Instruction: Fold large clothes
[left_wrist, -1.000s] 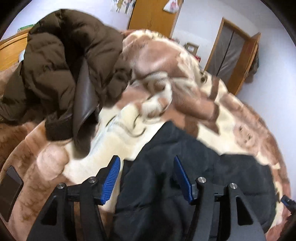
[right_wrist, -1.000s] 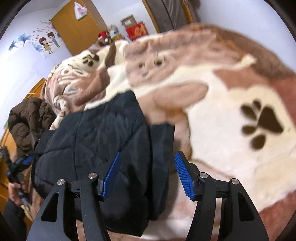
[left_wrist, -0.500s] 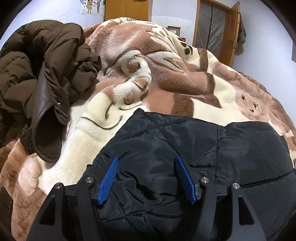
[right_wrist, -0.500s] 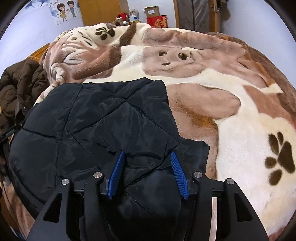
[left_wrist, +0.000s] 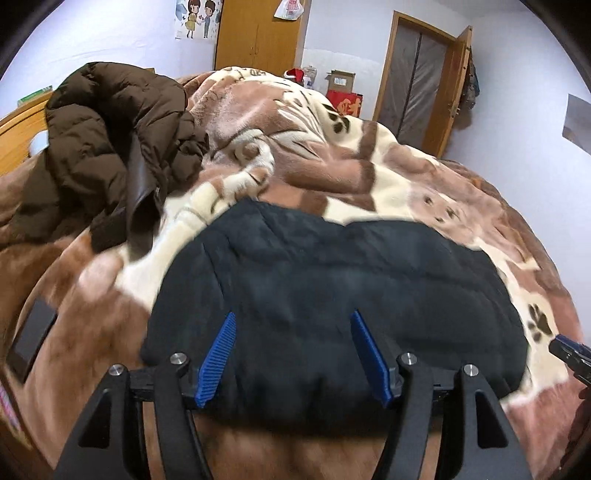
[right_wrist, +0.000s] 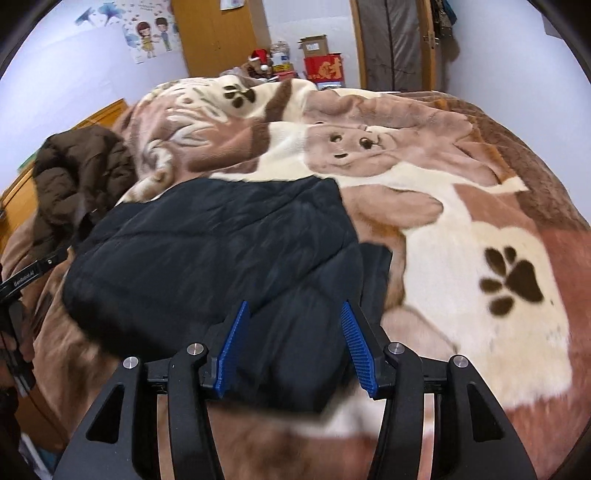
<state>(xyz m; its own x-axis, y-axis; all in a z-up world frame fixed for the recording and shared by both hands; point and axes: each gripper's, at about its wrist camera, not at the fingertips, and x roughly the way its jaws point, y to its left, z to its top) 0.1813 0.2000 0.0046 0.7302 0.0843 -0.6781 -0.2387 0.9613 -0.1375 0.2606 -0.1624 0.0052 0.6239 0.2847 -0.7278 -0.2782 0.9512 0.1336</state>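
A black quilted jacket (left_wrist: 332, 288) lies folded in a flat bundle on the bed, also in the right wrist view (right_wrist: 221, 251). My left gripper (left_wrist: 293, 325) is open, its blue pads over the jacket's near left part, holding nothing. My right gripper (right_wrist: 295, 314) is open over the jacket's near right corner, empty. A brown puffer coat (left_wrist: 110, 140) lies crumpled at the back left; it shows at the left in the right wrist view (right_wrist: 77, 173).
A brown and cream plush blanket (right_wrist: 480, 236) with paw prints covers the bed. A dark phone (left_wrist: 31, 336) lies near the bed's left edge. Wooden wardrobe (left_wrist: 258, 33) and door (left_wrist: 417, 74) stand behind. The other gripper's tip (left_wrist: 570, 350) shows at the right.
Both grippers have drawn back and up from the black jacket, so more of it and the bed's near edge show. The jacket lies still in its folded shape.
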